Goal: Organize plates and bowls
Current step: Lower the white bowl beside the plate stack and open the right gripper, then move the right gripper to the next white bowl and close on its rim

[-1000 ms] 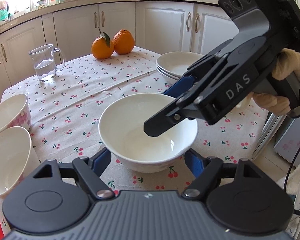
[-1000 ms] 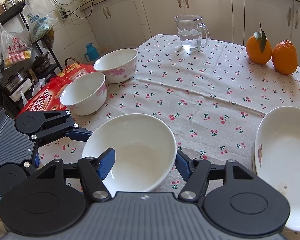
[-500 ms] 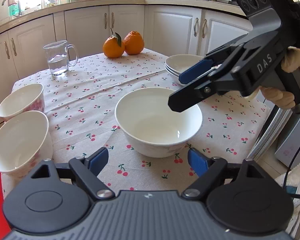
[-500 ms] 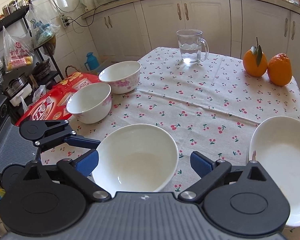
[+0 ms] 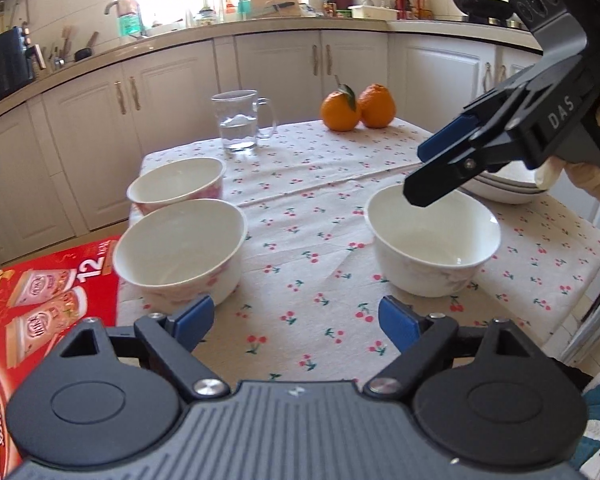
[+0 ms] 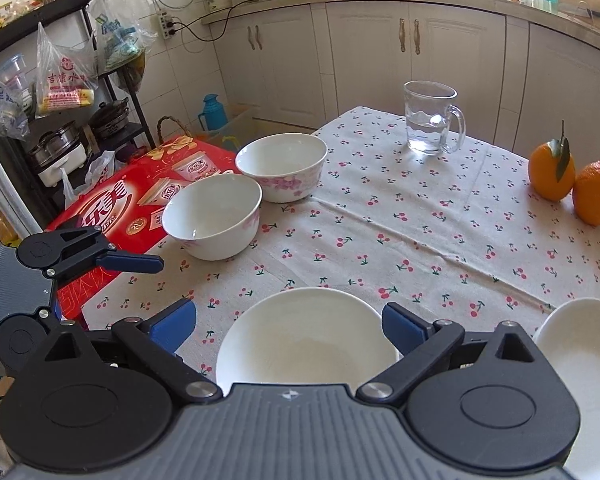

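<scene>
A plain white bowl (image 5: 432,240) stands on the cherry-print tablecloth (image 5: 312,216). My right gripper (image 5: 420,172) hovers open just above its far rim, touching nothing. In the right wrist view that bowl (image 6: 308,344) lies below the wide-open right gripper (image 6: 288,326). My left gripper (image 5: 296,322) is to the left of the bowl with only cloth between its opening jaws. Two pink-flowered bowls (image 5: 180,248) (image 5: 176,180) sit side by side at the left. A stack of white plates (image 5: 500,194) rests behind the right gripper.
A glass mug of water (image 5: 240,120) and two oranges (image 5: 356,108) stand at the far side of the table. A red carton (image 5: 40,300) lies beside the left edge. White cabinets (image 5: 280,80) run behind, and a cluttered shelf (image 6: 60,120) stands off the table's corner.
My right gripper let go of the white bowl's rim, opened wide and rose. My left gripper widened and swung left, so the bowl now sits to its right.
</scene>
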